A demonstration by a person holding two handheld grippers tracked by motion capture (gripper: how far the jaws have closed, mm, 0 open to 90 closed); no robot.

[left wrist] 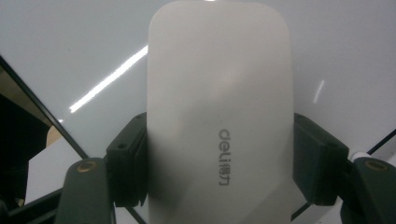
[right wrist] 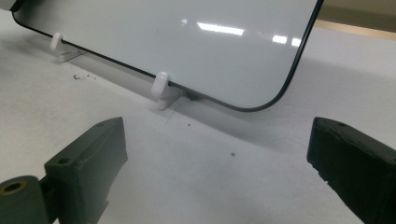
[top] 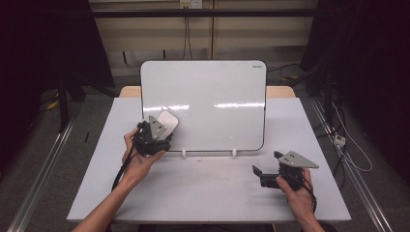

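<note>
Dim room: grey floor (top: 43, 159), beige wall (top: 232, 38), dangling cables (top: 186, 36).

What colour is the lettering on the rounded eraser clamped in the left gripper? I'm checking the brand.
Grey lettering on the white eraser, clearest in the left gripper view.

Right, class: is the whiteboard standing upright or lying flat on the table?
Upright, leaning slightly back. The whiteboard rests its bottom edge in two small white clips on the table, its face towards the person.
</note>
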